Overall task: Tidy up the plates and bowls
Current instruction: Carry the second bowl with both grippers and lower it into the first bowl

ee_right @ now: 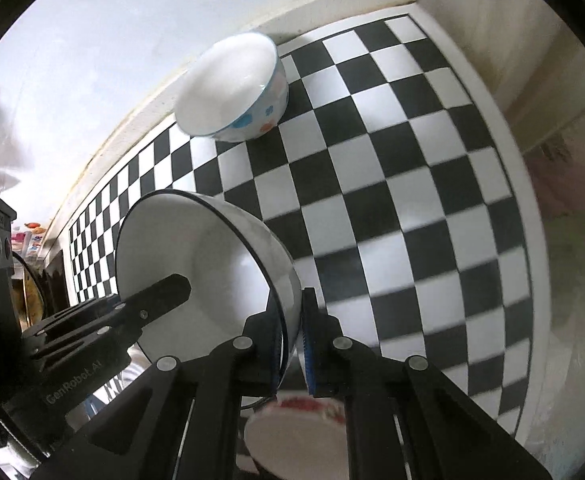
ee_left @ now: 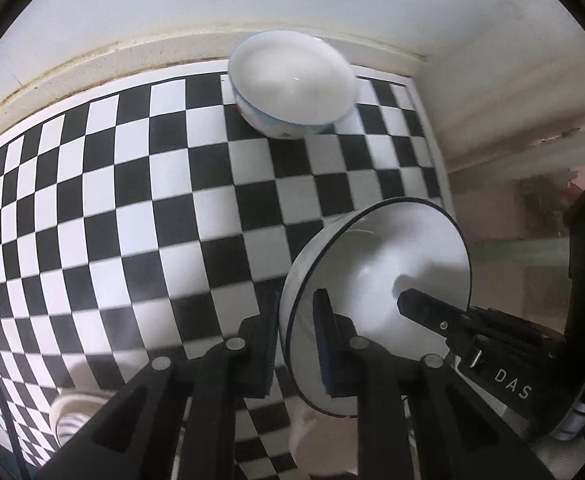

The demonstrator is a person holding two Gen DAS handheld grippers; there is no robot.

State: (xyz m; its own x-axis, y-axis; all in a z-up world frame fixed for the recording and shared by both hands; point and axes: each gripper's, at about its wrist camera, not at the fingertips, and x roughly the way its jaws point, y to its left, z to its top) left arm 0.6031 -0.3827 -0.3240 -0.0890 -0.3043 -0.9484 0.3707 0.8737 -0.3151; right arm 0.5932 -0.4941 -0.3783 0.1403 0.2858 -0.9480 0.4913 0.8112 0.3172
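A white bowl with a dark rim (ee_left: 392,260) hangs tilted above the checkered surface (ee_left: 132,200), held from both sides. My left gripper (ee_left: 296,344) is shut on its near wall, one pad outside and one inside. One of the right gripper's fingers (ee_left: 424,312) reaches into the bowl from the right. In the right wrist view the same bowl (ee_right: 196,248) is pinched at its rim by my right gripper (ee_right: 292,344), and one of the left gripper's fingers (ee_right: 160,296) lies inside it. A white bowl with blue and orange flowers (ee_left: 292,80) (ee_right: 228,88) stands by the back wall.
A red-patterned white bowl (ee_right: 304,432) sits below the right gripper. A striped dish (ee_left: 68,416) shows at the lower left of the left wrist view. A cream ledge and wall (ee_left: 172,52) border the black-and-white checkered surface (ee_right: 412,200) at the back, and its right edge drops off.
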